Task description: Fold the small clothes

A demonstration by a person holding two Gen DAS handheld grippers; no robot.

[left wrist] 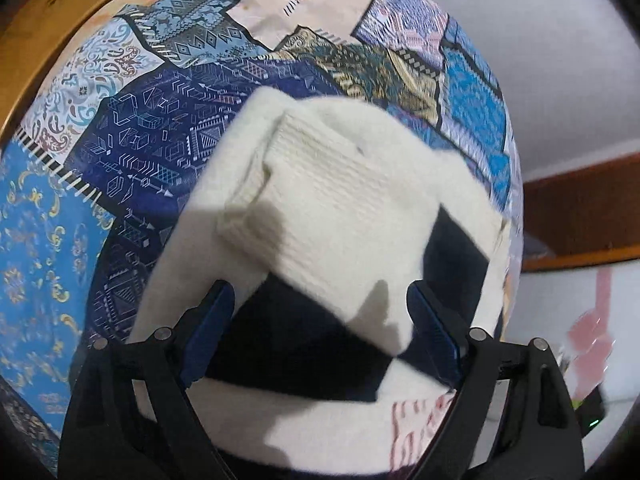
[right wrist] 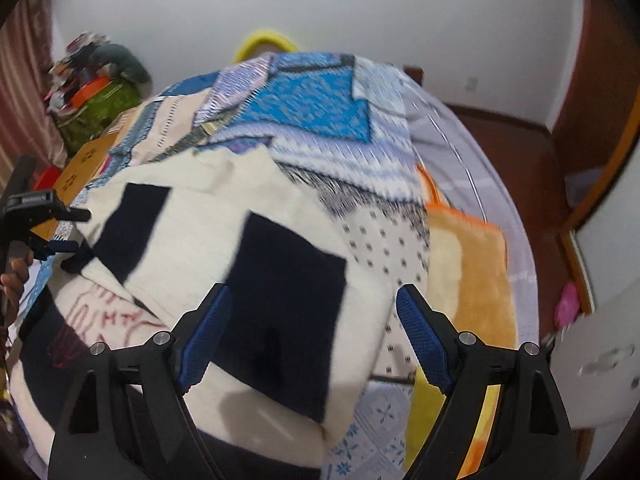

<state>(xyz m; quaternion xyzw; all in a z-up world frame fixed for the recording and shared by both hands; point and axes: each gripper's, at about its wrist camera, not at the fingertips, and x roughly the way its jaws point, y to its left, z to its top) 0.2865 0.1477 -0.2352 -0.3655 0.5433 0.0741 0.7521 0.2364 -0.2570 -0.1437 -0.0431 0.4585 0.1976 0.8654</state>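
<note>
A cream knit sweater with navy square patches [left wrist: 340, 208] lies on a patchwork bedspread [left wrist: 80, 200]. Its ribbed cuff end is folded over the body in the left wrist view. My left gripper [left wrist: 320, 328] is open just above the sweater, fingers apart over a navy patch. In the right wrist view the same sweater [right wrist: 224, 240] fills the middle, with red lettering at its lower left. My right gripper [right wrist: 312, 332] is open and empty above a navy patch. The left gripper [right wrist: 60, 236] shows at the far left edge of that view, by the sweater's side.
An orange and cream fleece blanket [right wrist: 476, 272] lies to the right of the sweater. The bed edge falls to a red-brown floor [right wrist: 536, 168] on the right. A pile of clutter [right wrist: 96, 92] stands at the back left by the white wall.
</note>
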